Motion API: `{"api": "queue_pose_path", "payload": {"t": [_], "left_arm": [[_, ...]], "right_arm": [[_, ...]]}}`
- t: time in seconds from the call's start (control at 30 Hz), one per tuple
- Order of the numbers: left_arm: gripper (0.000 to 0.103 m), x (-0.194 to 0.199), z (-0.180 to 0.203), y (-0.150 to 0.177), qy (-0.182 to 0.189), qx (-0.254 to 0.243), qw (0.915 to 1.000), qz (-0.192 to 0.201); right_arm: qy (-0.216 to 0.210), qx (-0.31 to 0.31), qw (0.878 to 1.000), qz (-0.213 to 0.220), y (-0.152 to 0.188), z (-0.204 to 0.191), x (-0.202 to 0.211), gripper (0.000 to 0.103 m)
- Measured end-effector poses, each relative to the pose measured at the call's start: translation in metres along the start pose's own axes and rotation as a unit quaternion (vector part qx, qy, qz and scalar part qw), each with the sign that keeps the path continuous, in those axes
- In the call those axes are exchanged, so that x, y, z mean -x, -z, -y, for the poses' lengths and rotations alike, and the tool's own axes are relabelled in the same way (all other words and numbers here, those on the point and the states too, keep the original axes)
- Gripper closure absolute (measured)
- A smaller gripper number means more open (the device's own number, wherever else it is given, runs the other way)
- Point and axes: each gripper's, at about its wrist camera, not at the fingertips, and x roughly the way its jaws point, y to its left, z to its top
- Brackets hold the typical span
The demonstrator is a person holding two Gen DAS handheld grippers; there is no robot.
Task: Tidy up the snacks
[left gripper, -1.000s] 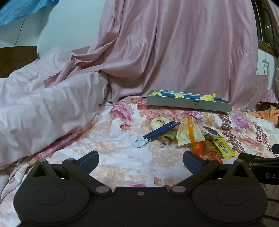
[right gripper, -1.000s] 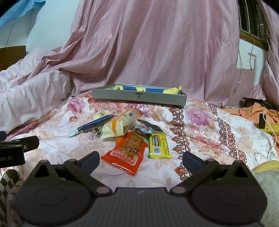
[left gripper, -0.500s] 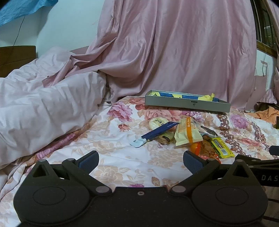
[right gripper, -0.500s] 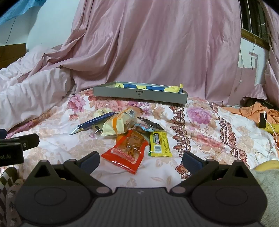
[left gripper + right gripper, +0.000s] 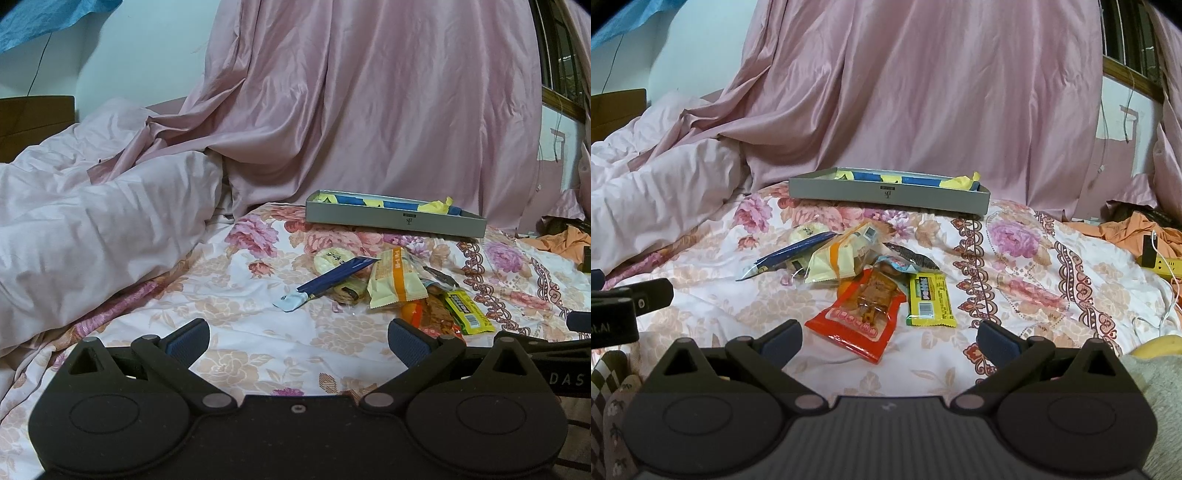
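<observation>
Both tongs (image 5: 889, 341) agape; grey tray (image 5: 886, 195) holding wrappers (image 5: 962, 181)

Right tongs (image 5: 889, 338) spread wide, empty, low over floral bedsheet (image 5: 1015, 258). Red snack packet (image 5: 860, 317) just ahead between fingertips; yellow bar (image 5: 929, 297) touching its right edge. Cream packet (image 5: 842, 258) and blue stick packet (image 5: 786, 254) behind, overlapping. Grey tray (image 5: 886, 194) farther back, before pink curtain (image 5: 923, 92). Left tongs (image 5: 624, 299) at left edge.
</observation>
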Motion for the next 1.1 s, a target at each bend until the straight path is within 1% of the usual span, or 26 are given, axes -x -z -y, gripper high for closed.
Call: {"api": "queue_pose_path", "payload": {"t": [0.73,0.97,1.1], "left_arm": [[0.001,0.000,-0.001,0.000,0.001,0.001,1.0000,-0.001],[0.001,-0.008,0.012,0.003,0.028,0.009,0.9993,-0.025],[0.001,-0.013,0.014,0.004,0.032,0.004,0.9988,-0.037]], "right_arm": [[0.000,0.002,1.000,-0.003,0.002,-0.002,-0.002,0.000],[-0.004,-0.005,1.000,0.009,0.002,-0.001,0.001,0.000],[-0.018,-0.025,0.999,0.016,-0.004,0.005,0.003,0.000]]}}
